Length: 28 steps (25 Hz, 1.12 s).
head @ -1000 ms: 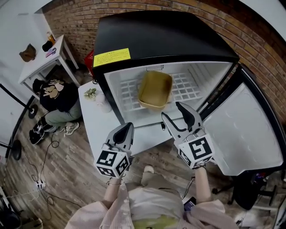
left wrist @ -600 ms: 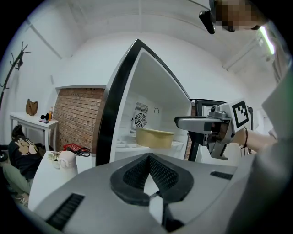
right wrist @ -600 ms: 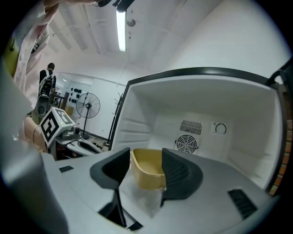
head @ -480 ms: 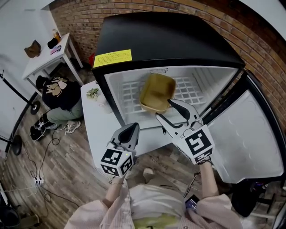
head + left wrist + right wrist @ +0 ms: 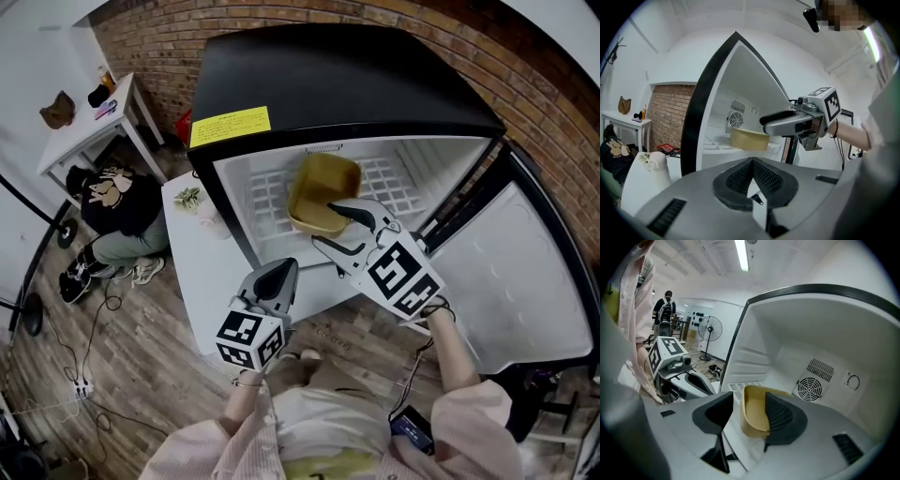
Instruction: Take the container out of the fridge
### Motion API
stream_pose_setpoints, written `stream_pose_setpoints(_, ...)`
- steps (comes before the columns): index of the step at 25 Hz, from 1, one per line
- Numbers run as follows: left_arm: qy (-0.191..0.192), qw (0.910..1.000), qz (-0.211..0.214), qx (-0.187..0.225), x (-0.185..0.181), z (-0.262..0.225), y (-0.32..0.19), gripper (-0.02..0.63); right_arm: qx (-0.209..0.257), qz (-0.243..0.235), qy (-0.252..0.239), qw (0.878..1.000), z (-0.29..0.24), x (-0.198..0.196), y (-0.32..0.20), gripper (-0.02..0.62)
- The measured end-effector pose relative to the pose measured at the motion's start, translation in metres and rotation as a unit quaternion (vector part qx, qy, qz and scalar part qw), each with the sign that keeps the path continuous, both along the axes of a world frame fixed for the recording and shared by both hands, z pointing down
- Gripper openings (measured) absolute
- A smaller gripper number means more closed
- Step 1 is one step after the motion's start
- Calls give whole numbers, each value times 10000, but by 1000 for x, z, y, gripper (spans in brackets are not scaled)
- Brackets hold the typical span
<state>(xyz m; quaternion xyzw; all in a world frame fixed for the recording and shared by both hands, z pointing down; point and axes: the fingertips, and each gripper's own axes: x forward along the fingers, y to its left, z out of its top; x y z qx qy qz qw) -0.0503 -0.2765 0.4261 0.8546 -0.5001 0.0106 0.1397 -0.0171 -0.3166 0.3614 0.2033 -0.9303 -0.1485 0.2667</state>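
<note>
Container [image 5: 319, 192]: we see it on the fridge shelf [image 5: 267, 202].
Right gripper [image 5: 326, 226]: we see jaws apart, straddling its rim.

No legible text. Yellow label [image 5: 230, 126] on the fridge [image 5: 347, 75] top has dark print, too small to read. Left marker cube [image 5: 248, 337] and right marker cube [image 5: 401, 275] show black-and-white square codes only, no letters or numbers.

In the upper middle of the head view, a white wire shelf [image 5: 267, 202] inside the fridge [image 5: 347, 84] carries the tan container [image 5: 319, 187]. Left of it, a low white table [image 5: 202, 277] bears a small plant [image 5: 189, 196] and a white object [image 5: 208, 217]. At upper left, a white side table [image 5: 80, 136] holds a brown object [image 5: 58, 110].
</note>
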Motion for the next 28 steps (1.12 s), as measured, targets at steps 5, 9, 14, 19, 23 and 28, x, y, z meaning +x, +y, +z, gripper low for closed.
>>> stream_pose_setpoints(5, 55, 9999, 123, -57, 2, -1, -2, -8, -166, -194, 861, 9960, 16, -4, -2, 215)
stream_pose_setpoints(9, 101, 9997, 212, -86, 2, -1, -5, -8, -118, -268, 1502, 9882, 26, -6, -6, 199)
stream_pose_setpoints(14, 125, 9994, 306, -112, 2, 1, -7, -8, -133, -362, 1958, 9799, 35, -8, -6, 170)
stream_pose_setpoints(19, 141, 9992, 362, -119, 0, 1, -10, -8, -87, -469, 2218, 9739, 39, -9, -4, 127)
stream_pose_setpoints(23, 135, 9990, 399, -115, 2, 1, -11, -8, -24, -535, 2354, 9704, 40, -8, -2, 63)
stream_pose_setpoints(28, 116, 9987, 475, -136, 4, 3, -11, -8, -4, -519, 2416, 9690, 40, -7, -2, 38)
